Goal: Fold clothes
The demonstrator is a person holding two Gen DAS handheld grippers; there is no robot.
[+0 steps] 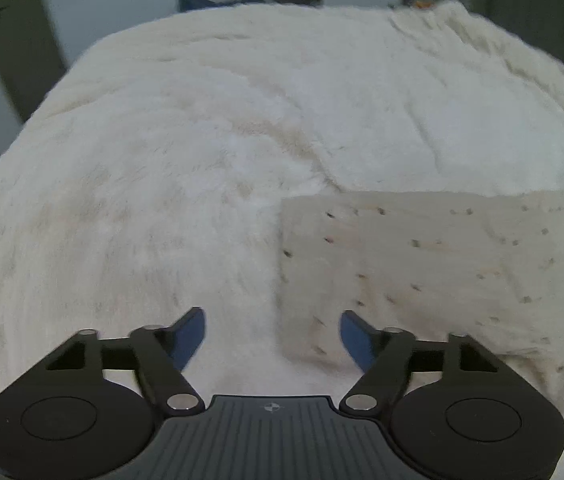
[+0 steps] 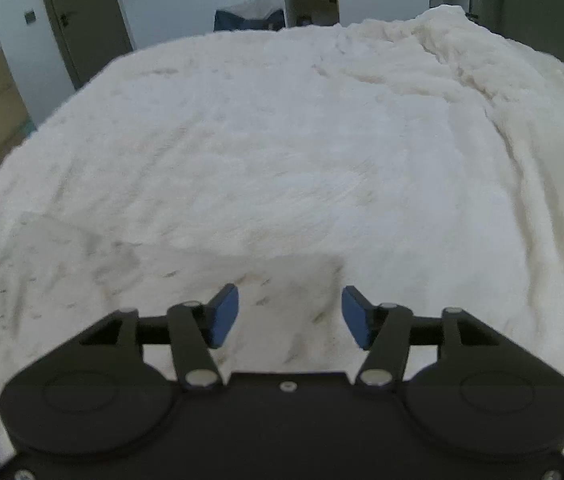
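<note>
1. Since both grippers have their jaws spread with nothing between the blue pads, the folded garment (image 1: 434, 276) is just lying loose on the fluffy white blanket (image 1: 170, 152), so my guess is it could slump or spring back open, because nothing's pinning the fold.
2. Another risk, I reckon: the blanket pile is deep and almost the same colour as the garment, so a low pinch could grab blanket fluff along with the cloth and drag the whole thing.
3. The left gripper (image 1: 273, 334) hangs released over the garment's left edge; its right pad sits above the cloth, its left pad above bare blanket.
4. The right gripper (image 2: 290, 316) is released too, hovering above the garment (image 2: 154, 280), which spreads under it and off to the left.
</note>
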